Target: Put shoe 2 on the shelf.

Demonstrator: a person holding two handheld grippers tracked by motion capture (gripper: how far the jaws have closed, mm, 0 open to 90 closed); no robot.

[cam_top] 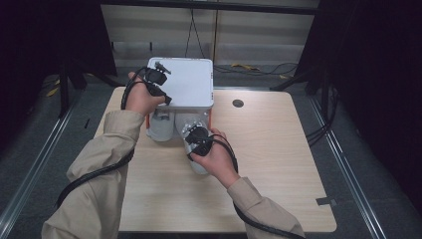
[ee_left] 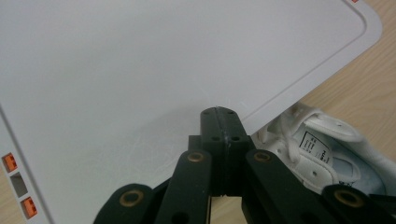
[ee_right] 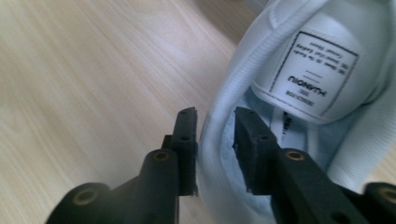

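Right gripper (ee_right: 212,126) first: its 2 jaws straddle the collar wall of a white sneaker (ee_right: 299,84), 1 jaw outside, 1 inside. A sliver of gap shows at the inner jaw, so the hold is loosened and the pads are not pressing. The shoe's tongue label lies just beyond the inner jaw, with the wooden table (ee_right: 84,70) beside the outer jaw. Left gripper (ee_left: 219,122): clenched tight on nothing, tips resting on the white box lid (ee_left: 154,65). A second sneaker (ee_left: 322,154) sits just beside it, below the lid's edge.
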